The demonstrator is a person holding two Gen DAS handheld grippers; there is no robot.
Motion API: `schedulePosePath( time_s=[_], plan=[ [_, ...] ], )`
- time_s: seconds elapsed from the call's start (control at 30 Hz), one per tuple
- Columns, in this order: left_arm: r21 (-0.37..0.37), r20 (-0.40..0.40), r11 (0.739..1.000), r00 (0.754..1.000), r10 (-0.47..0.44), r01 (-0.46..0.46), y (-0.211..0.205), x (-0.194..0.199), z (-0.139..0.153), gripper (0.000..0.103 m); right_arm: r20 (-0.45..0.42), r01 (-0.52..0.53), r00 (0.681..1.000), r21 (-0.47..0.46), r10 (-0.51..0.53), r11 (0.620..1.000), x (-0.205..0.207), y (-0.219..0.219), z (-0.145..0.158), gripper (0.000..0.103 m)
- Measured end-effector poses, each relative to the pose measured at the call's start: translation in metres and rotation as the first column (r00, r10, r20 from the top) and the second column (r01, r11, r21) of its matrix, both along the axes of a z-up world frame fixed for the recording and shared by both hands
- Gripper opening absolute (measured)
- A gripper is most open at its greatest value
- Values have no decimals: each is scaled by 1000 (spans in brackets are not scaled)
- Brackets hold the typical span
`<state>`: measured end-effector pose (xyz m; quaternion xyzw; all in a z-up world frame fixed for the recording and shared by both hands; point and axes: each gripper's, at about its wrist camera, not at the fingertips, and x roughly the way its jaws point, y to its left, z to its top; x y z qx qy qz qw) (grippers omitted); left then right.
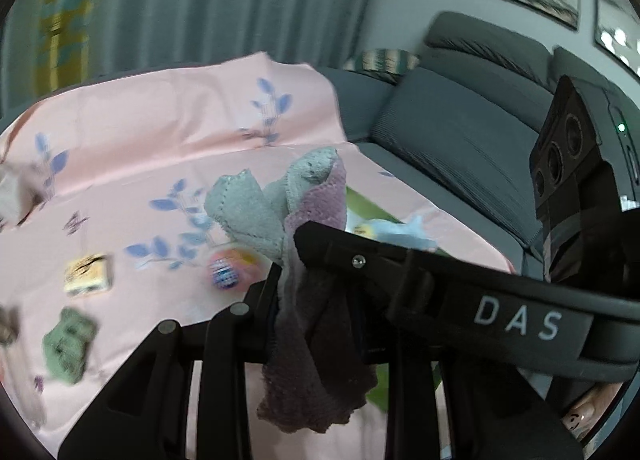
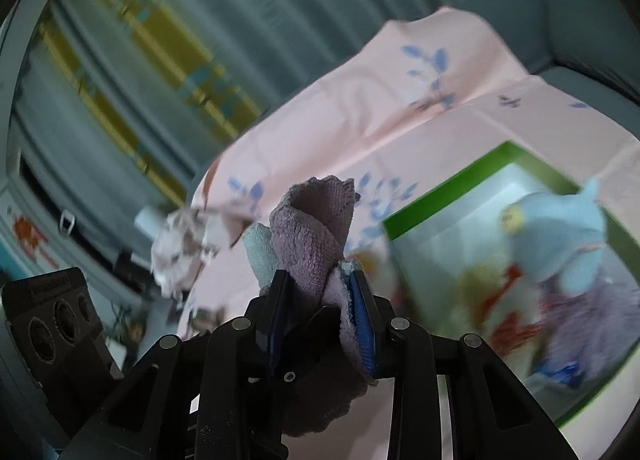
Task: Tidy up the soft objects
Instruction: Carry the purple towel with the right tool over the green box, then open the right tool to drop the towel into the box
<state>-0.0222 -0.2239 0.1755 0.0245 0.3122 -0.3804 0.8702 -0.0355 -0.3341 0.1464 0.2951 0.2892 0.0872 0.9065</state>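
Note:
A purple and pale grey-green towel (image 1: 256,216) hangs between both grippers above the pink floral sheet (image 1: 160,132). My left gripper (image 1: 292,284) is shut on one bunched end of it. My right gripper (image 2: 320,292) is shut on the other end (image 2: 316,236); its arm crosses the left wrist view. A green-rimmed box (image 2: 476,176) lies on the sheet to the right, with a light blue plush toy (image 2: 560,236) and a purple fuzzy item (image 2: 588,324) in it. The plush also shows in the left wrist view (image 1: 404,232).
On the sheet to the left lie a yellow block (image 1: 88,274), a green soft toy (image 1: 68,344) and a pink ball (image 1: 230,268). A crumpled pale cloth (image 2: 188,244) lies near the sheet's edge. A grey sofa (image 1: 460,140) and curtains stand behind.

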Motion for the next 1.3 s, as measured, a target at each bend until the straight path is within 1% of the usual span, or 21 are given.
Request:
schedulePosePath(
  time_s=[0.07, 0.17, 0.3, 0.4, 0.47, 0.53, 0.6, 0.73, 0.9, 0.97, 1.03, 1.07, 1.1, 1.13, 1.17, 1.23, 1.3],
  plan=[
    [13, -18, 999, 999, -30, 30, -16, 3, -5, 25, -7, 38, 999, 48, -38, 998, -1, -20, -7, 34],
    [37, -51, 997, 997, -61, 63, -40, 10, -16, 25, -39, 99, 995, 90, -96, 991, 0, -44, -21, 34],
    [80, -98, 993, 992, -82, 90, -64, 20, -33, 25, -95, 164, 984, 118, -154, 979, 5, -66, -39, 34],
    [101, -140, 990, 987, -81, 95, -75, 26, -46, 25, -146, 211, 970, 106, -195, 972, 13, -75, -51, 34],
    [110, -163, 989, 983, -80, 99, -81, 31, -53, 25, -167, 230, 964, 115, -209, 966, 14, -82, -58, 34],
    [117, -192, 988, 978, -76, 100, -87, 37, -62, 28, -190, 250, 956, 119, -225, 961, 15, -88, -65, 34],
    [126, -211, 987, 975, -68, 96, -93, 38, -67, 29, -213, 270, 946, 107, -244, 957, 15, -91, -69, 34],
    [149, -211, 985, 976, -55, 88, -101, 38, -73, 31, -241, 308, 929, 80, -281, 948, 15, -95, -73, 34],
    [152, -214, 985, 976, -47, 81, -104, 38, -75, 33, -246, 338, 918, 76, -311, 938, 11, -99, -72, 34],
    [144, -210, 986, 976, -53, 85, -101, 37, -72, 39, -245, 344, 916, 70, -319, 936, 8, -100, -70, 34],
    [140, -201, 986, 977, -64, 93, -98, 34, -67, 52, -243, 350, 913, 58, -327, 935, 5, -100, -67, 34],
    [132, -191, 987, 979, -66, 93, -95, 31, -62, 56, -238, 353, 912, 48, -333, 934, 3, -100, -64, 34],
    [134, -182, 987, 981, -62, 87, -93, 29, -59, 64, -233, 356, 911, 35, -339, 934, 1, -98, -61, 35],
    [141, -166, 987, 985, -55, 78, -91, 27, -54, 69, -228, 358, 911, 26, -343, 933, 0, -98, -58, 40],
    [143, -143, 987, 988, -50, 71, -88, 23, -49, 71, -215, 361, 912, 20, -348, 932, -2, -96, -54, 44],
    [150, -99, 988, 995, -33, 48, -80, 18, -41, 82, -188, 362, 916, 10, -354, 932, -7, -94, -47, 58],
    [139, -81, 990, 997, -19, 30, -70, 14, -33, 86, -160, 370, 916, -17, -367, 929, -12, -90, -39, 63]
  ],
)
